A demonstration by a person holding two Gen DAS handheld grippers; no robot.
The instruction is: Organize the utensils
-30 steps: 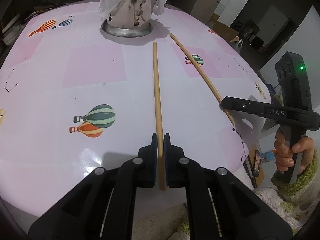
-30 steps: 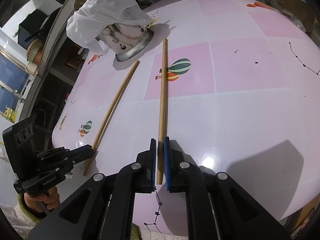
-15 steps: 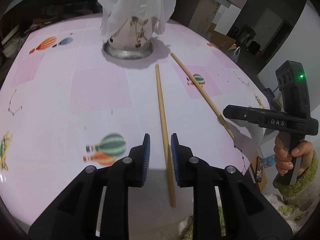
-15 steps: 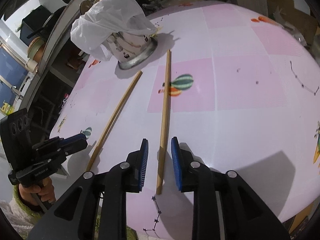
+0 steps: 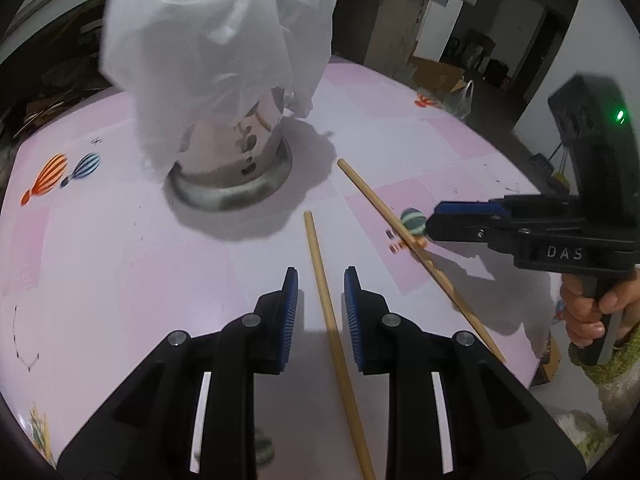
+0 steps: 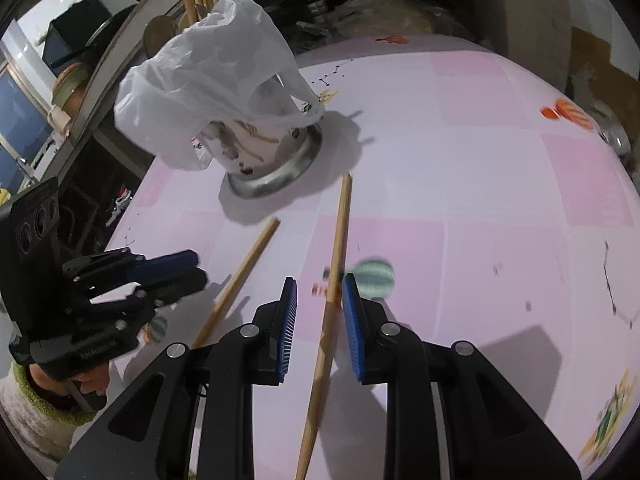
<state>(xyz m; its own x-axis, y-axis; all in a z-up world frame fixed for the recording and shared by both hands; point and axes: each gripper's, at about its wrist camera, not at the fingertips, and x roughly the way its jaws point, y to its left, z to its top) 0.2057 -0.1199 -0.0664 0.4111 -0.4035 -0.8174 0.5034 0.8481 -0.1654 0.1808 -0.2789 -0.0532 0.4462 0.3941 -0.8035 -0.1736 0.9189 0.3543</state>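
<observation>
Two chopsticks are laid on the pink surface (image 5: 100,264) near a bag-draped holder (image 5: 228,152). The left gripper (image 5: 320,300) is held open astride one chopstick (image 5: 320,280), untouched by the pads; the right gripper (image 6: 319,304) is likewise open around the other chopstick (image 6: 338,240). Both jaws have just been opening.

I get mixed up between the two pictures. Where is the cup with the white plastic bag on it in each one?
Left wrist view: the cup stands upper left of centre, bag draped over its top, beyond both chopsticks.
Right wrist view: the cup stands upper left, bag over it.
Shared landmark: the metal dish beneath the cup.
</observation>
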